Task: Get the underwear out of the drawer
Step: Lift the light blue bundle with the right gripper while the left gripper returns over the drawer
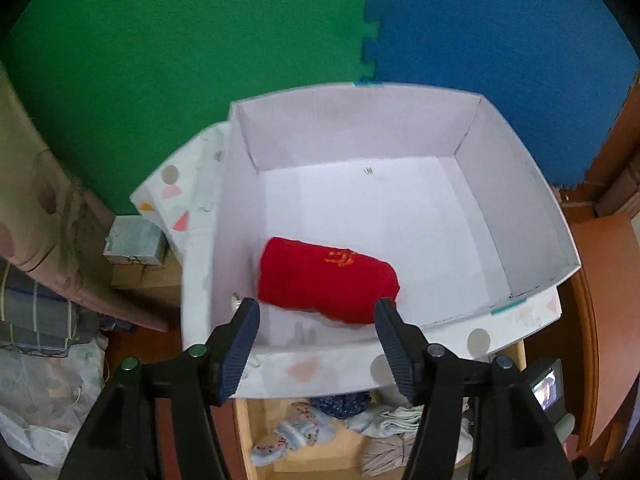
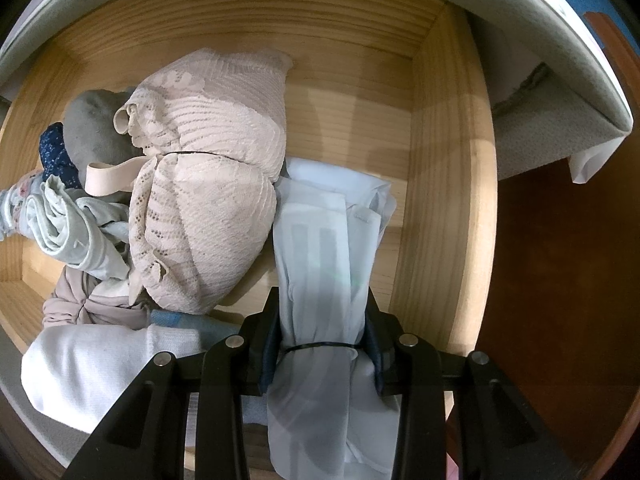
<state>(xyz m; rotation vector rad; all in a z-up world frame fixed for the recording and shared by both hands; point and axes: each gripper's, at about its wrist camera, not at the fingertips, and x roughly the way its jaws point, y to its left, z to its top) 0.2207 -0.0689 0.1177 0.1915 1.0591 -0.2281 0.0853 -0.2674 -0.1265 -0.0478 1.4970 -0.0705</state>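
Observation:
A rolled red piece of underwear (image 1: 326,282) lies on the floor of a white cardboard box (image 1: 520,184), toward its near left corner. My left gripper (image 1: 316,312) hangs open just above the box's near edge, with the red roll beyond its tips and untouched. In the right wrist view the wooden drawer (image 2: 444,184) holds several garments. My right gripper (image 2: 322,336) points down into it and is shut on a pale blue folded piece of underwear (image 2: 320,240). A beige lace bra (image 2: 204,184) lies just left of that piece.
The box rests over the drawer (image 1: 304,440), on a patterned white sheet. Green (image 1: 180,60) and blue (image 1: 500,40) foam mats cover the floor beyond. Grey, navy and mint garments (image 2: 76,208) fill the drawer's left side. A white roll (image 2: 96,368) lies at the near left.

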